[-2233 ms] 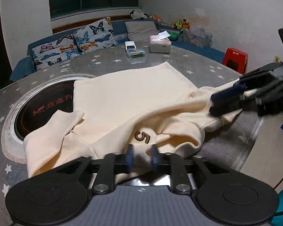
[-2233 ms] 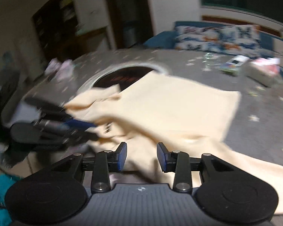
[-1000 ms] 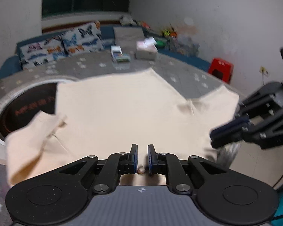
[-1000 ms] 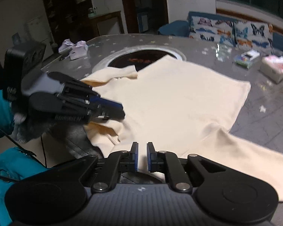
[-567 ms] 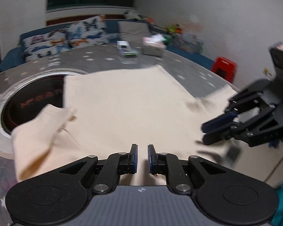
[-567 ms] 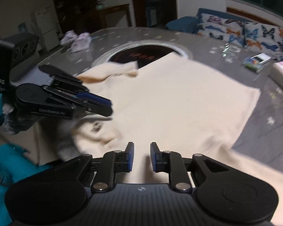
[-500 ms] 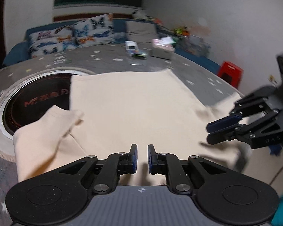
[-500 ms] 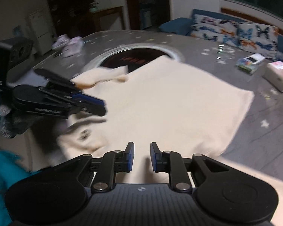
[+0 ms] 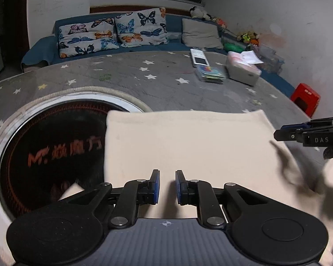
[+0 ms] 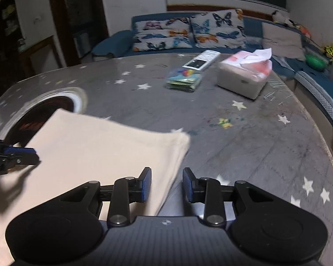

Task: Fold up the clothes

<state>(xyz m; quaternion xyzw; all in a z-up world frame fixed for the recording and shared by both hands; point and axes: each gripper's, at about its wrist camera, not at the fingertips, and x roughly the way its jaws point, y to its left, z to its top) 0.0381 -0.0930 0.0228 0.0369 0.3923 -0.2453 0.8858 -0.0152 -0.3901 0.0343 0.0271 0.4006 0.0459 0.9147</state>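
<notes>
A cream garment (image 9: 188, 146) lies flat on the grey star-patterned table (image 9: 144, 82), its far hem straight. My left gripper (image 9: 166, 186) hovers over the near part of it; its jaws are opening, a narrow gap shows cloth beneath, and the pads press on nothing. In the right wrist view the garment (image 10: 95, 150) fills the lower left. My right gripper (image 10: 166, 185) stands over its right edge with jaws opening wide, and the cloth edge runs under the gap, not pinched. Each gripper shows in the other's view: the right gripper (image 9: 284, 133) and the left gripper (image 10: 17, 158).
A dark round inset (image 9: 44, 150) with orange lettering sits in the table, partly under the garment's left side. A tissue box (image 10: 244, 77), a remote (image 10: 202, 61) and a colourful packet (image 10: 184, 79) lie farther back. A sofa with butterfly cushions (image 9: 113, 33) and a red stool (image 9: 305, 97) stand beyond.
Both grippers have travelled forward over the garment and their jaws have parted. The loose left sleeve has dropped out of the left view. The right gripper now sits at the garment's right edge.
</notes>
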